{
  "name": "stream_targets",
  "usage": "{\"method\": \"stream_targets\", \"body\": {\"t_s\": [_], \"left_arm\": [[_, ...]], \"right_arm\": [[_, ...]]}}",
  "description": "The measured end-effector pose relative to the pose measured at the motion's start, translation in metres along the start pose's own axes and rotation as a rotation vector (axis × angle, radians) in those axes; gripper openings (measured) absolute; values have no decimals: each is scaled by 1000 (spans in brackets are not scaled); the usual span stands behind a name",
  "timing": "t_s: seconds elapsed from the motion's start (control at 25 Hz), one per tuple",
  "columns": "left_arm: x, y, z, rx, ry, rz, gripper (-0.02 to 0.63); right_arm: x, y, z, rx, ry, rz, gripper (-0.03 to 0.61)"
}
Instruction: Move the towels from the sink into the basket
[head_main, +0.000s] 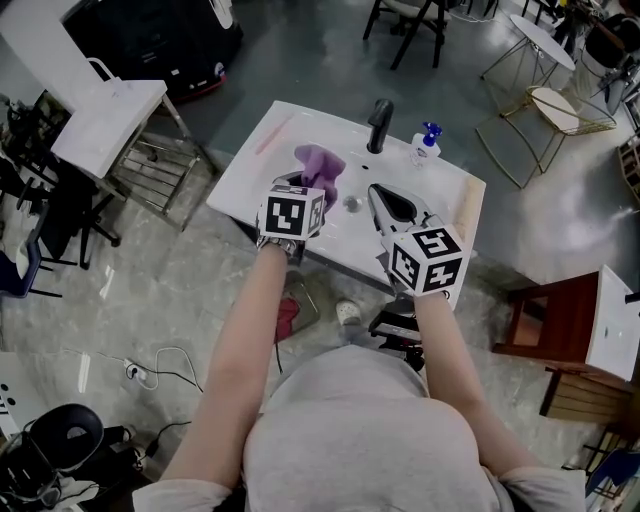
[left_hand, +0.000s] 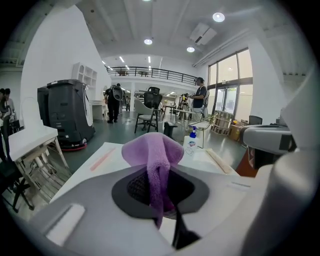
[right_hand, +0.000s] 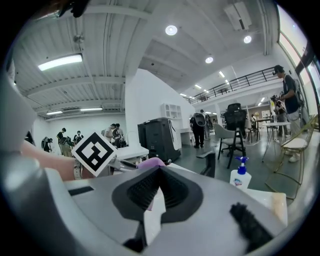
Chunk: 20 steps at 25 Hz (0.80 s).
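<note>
Head view: the left gripper (head_main: 306, 186) holds a purple towel (head_main: 320, 164) above the white sink (head_main: 250, 175), beside the black faucet (head_main: 379, 125). Grey floor (head_main: 300, 50) surrounds it.

Left gripper view: the jaws are clamped on the towel's fold.

Right gripper view: the right gripper (right_hand: 159, 171) is closed and empty, with a soap bottle (right_hand: 240, 178) beyond.

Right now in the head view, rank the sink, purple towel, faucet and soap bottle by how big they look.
1. sink, by far the largest.
2. purple towel, clearly smaller.
3. faucet and soap bottle: both small and too alike to rank.
</note>
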<state>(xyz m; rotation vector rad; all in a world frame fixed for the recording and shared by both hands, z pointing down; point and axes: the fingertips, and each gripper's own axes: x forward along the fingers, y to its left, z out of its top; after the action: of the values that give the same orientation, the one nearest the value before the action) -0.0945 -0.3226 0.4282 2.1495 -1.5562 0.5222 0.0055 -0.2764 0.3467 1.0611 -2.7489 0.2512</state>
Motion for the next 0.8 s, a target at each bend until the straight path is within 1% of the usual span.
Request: {"method": "stream_targets", "body": {"t_s": [0.32, 0.52, 0.8], "left_arm": [[-44, 5, 13, 0, -92, 20, 49], [-74, 10, 17, -4, -155, 39, 49], [-113, 17, 13, -11, -213, 64, 49]], "right_arm": [[-9, 30, 19, -32, -93, 1, 17], [-10, 49, 20, -38, -107, 10, 17], [-11, 83, 18, -44, -114, 57, 17]]}}
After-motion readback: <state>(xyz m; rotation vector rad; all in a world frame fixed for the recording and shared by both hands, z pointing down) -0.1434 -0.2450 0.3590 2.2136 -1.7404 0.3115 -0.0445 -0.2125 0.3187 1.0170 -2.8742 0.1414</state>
